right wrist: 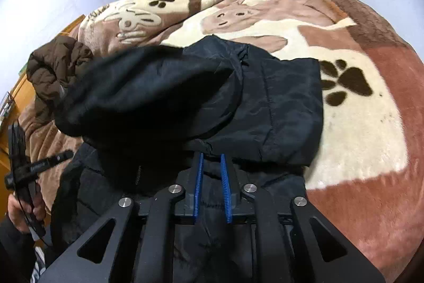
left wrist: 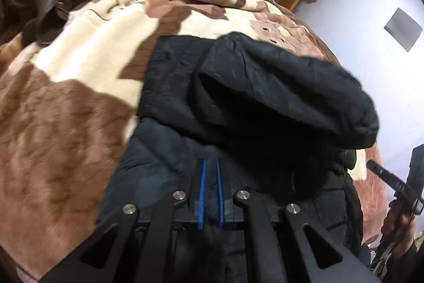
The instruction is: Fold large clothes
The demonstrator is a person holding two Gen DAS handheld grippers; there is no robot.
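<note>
The black coat (left wrist: 238, 102) lies on the blanket (left wrist: 66, 110), directly ahead of both tongs and running under them. Part of it is already doubled: a flat panel lies spread ahead, and a bulging fold, perhaps the hood or an upper part turned over, rides on top, just beyond the fingertips in both views.

The left tong (left wrist: 210, 166) has its blue pads drawn close together with dark cloth between them, so it appears to be pinching a ridge of the coat, though the cloth is too dark to be sure. The right tong (right wrist: 212, 159) shows a slightly wider gap with a fold of coat standing between the pads; it too seems to grip the coat, not firmly provable.

Judging by the layers, one fold is made or under way, and the bundle is still loose and uneven. What seems left is laying the lifted part flat, squaring the edges and perhaps folding once more.

A brown coat (right wrist: 55, 62) sits crumpled far ahead to the left of the right tong, apparently not yet folded.
</note>
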